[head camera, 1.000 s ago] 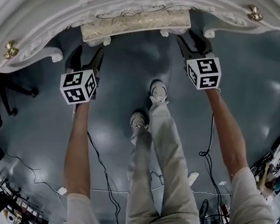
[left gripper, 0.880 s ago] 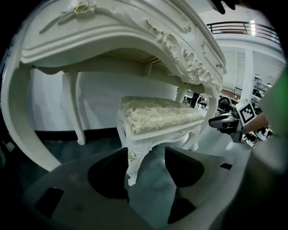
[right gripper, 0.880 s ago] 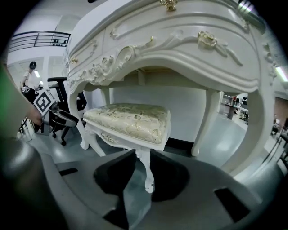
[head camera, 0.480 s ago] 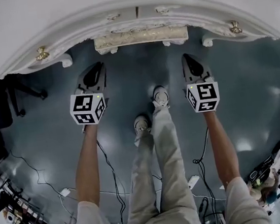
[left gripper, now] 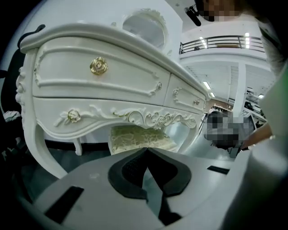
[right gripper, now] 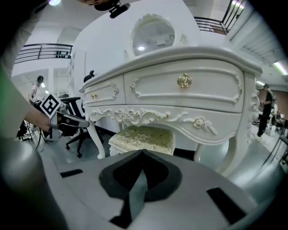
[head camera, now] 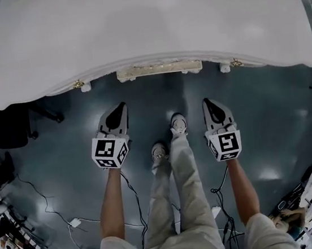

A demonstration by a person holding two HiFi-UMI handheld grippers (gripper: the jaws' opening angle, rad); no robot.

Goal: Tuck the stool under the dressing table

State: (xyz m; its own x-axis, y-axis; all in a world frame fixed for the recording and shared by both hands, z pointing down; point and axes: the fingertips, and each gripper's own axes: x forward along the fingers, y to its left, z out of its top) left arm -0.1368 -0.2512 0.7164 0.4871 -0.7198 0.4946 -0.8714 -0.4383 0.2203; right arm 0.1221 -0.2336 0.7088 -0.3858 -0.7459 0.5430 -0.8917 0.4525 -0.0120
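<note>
The jaws of the left gripper (left gripper: 146, 149) have just been closing and now meet at the tips, with nothing between them. The jaws of the right gripper (right gripper: 142, 152) are pressed together too, and also hold nothing.

Straight ahead of both pairs of jaws and a little below them, well apart from either, the stool (left gripper: 139, 137) stands under the tabletop (head camera: 143, 26). In the head view only the front edge of its pale patterned cushion shows past the tabletop's rim. It sits in the knee gap between the carved legs.

Above the stool, the drawers (right gripper: 211, 85) in the carved white front are pushed in, each with a gold knob (left gripper: 98, 66). What they hold cannot be seen. An oval mirror (right gripper: 153, 33) rises behind the tabletop.

In the head view the two grippers are held out side by side, the left gripper (head camera: 123, 105) and right gripper (head camera: 205, 101) both aimed at the tabletop's front and tipped downward. Their marker cubes are nearest the person. Bare forearms (head camera: 112, 203) run straight back from them. The person's shoes (head camera: 178, 121) stand on the dark floor (head camera: 61, 139) between the grippers.
</note>
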